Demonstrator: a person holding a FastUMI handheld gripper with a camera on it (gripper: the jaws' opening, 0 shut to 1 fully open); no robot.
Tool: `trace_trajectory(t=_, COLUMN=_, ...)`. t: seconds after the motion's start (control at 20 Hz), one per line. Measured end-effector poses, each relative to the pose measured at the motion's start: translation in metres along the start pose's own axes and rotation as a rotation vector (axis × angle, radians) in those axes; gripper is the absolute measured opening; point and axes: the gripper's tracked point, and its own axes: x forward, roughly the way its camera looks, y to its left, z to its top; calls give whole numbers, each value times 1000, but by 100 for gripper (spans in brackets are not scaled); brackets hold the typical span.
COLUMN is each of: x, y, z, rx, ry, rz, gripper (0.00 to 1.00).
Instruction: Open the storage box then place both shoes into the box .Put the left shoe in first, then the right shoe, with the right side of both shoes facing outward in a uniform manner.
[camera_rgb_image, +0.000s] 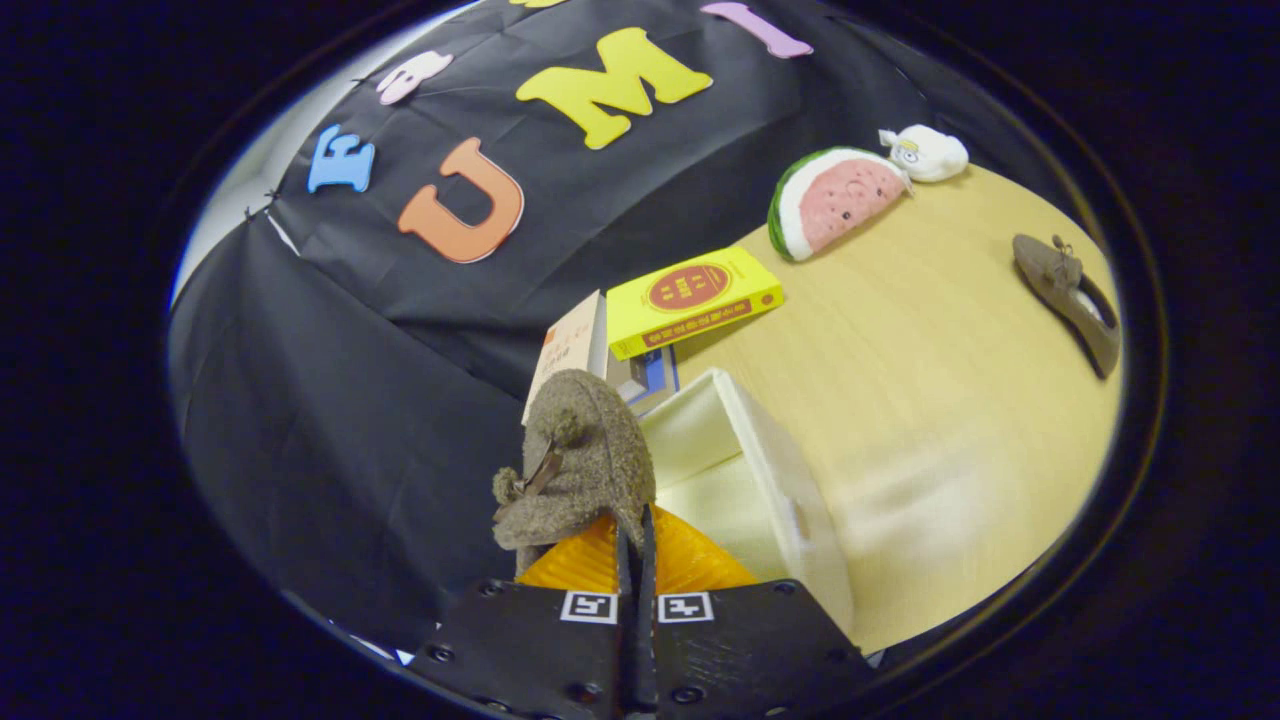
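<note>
The jaws are pinched nearly together on the rim of a fuzzy brown shoe, held up at lower centre of the frame, toe pointing away, just above the open white storage box. The other brown shoe lies alone at the right of the wooden surface. Beyond the box sit a yellow book on stacked boxes, a watermelon plush and a small white plush at upper right.

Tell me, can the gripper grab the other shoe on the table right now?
Probably not yet. The gripper is shut on a shoe over the open box. The other shoe lies far across the table.
</note>
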Motion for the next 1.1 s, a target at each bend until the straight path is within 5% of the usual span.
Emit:
trace_trajectory(t=0.65, x=40, y=-12, z=-64, rx=-19, ry=47, rz=-104, gripper=1)
trace_trajectory(t=0.9, x=44, y=0, z=-71, rx=-40, ry=87, rz=-64, gripper=28)
trace_trajectory(t=1.05, x=37, y=4, z=-65, rx=-104, ry=69, rz=-48, gripper=36)
trace_trajectory(t=1.1, x=34, y=5, z=-63, rx=-143, ry=65, rz=-46, gripper=56)
